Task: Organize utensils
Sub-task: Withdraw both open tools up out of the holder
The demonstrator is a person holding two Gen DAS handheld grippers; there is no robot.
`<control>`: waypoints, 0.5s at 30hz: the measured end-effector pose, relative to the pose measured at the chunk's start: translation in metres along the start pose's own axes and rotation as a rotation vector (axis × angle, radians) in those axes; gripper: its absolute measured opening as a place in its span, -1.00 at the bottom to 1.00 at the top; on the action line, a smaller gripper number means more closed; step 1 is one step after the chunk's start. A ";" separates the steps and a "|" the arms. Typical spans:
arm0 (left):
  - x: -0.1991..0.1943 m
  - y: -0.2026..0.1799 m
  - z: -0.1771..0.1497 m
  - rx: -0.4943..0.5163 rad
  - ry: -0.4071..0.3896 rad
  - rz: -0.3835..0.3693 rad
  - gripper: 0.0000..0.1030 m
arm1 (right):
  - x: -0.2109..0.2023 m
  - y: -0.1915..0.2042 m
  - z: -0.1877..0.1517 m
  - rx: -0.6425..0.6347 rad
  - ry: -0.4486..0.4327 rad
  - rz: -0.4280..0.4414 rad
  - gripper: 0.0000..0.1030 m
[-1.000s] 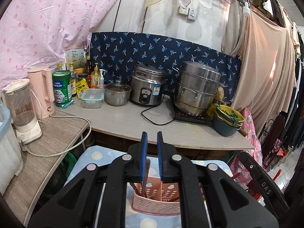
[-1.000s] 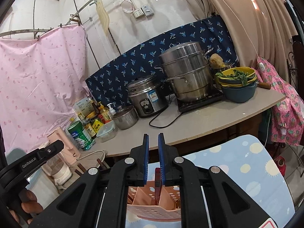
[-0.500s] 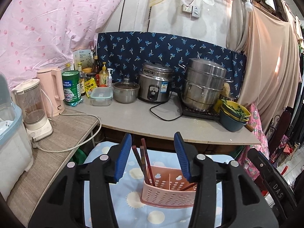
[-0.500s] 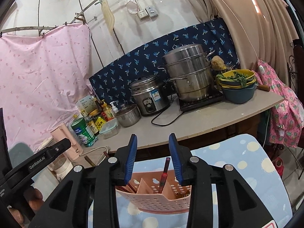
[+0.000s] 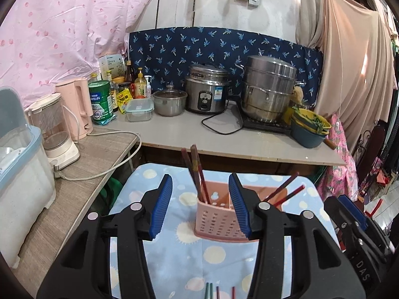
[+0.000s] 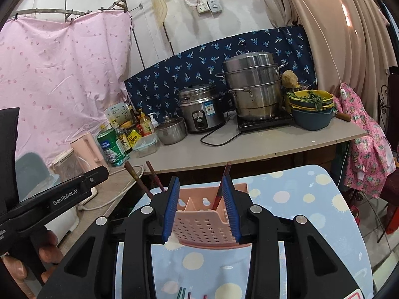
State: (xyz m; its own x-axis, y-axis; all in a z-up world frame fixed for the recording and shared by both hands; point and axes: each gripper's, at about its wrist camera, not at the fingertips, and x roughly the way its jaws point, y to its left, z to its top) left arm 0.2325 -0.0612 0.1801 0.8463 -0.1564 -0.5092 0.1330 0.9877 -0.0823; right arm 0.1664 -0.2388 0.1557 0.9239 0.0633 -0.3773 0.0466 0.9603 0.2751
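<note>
Left wrist view: left hand-held gripper (image 5: 200, 205) spread, nothing between the pads. Pink perforated plastic utensil caddy (image 5: 219, 220) sits on the blue moon-and-sun patterned tabletop (image 5: 179, 256), just beyond the fingertips. Two dark red-brown chopsticks (image 5: 195, 172) stand in its left compartment; two more red chopsticks (image 5: 286, 190) lean out to the right. Coloured chopstick tips (image 5: 219, 291) lie loose on the tabletop at the bottom edge.

Right wrist view: right hand-held gripper (image 6: 200, 206) also spread, empty, caddy (image 6: 199, 229) framed between the pads but not pinched. One red chopstick (image 6: 222, 186) stands in the right-hand compartment. Same loose tips (image 6: 190, 292) at the bottom edge.

Progress, my read: partway. Several chopsticks binned, at least four still on the tabletop to pick up.

Versus a second ago: both grippers were nearly pressed together over the caddy, each on a chopstick; now both have let go and pulled back, so the caddy sits further off.
</note>
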 end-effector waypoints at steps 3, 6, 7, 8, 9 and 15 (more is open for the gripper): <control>-0.003 0.003 -0.013 0.006 0.030 0.007 -0.13 | -0.008 0.001 -0.010 -0.004 0.022 0.005 -0.31; -0.007 0.007 -0.026 0.005 0.057 0.008 -0.13 | -0.018 0.004 -0.022 -0.019 0.033 -0.006 -0.31; -0.008 0.008 -0.030 0.007 0.064 0.007 -0.13 | -0.021 0.005 -0.026 -0.025 0.038 -0.009 -0.31; -0.010 0.008 -0.035 0.010 0.072 0.006 -0.13 | -0.024 0.006 -0.029 -0.030 0.041 -0.011 -0.31; -0.012 0.009 -0.039 0.012 0.080 0.005 -0.13 | -0.027 0.007 -0.034 -0.036 0.045 -0.012 -0.31; -0.022 0.015 -0.074 0.025 0.135 -0.002 -0.07 | -0.043 0.008 -0.063 -0.040 0.101 -0.009 -0.31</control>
State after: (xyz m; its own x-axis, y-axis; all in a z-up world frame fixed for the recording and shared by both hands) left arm 0.1776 -0.0433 0.1272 0.7691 -0.1555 -0.6199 0.1486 0.9869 -0.0631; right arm 0.1029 -0.2170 0.1183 0.8803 0.0797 -0.4676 0.0377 0.9709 0.2365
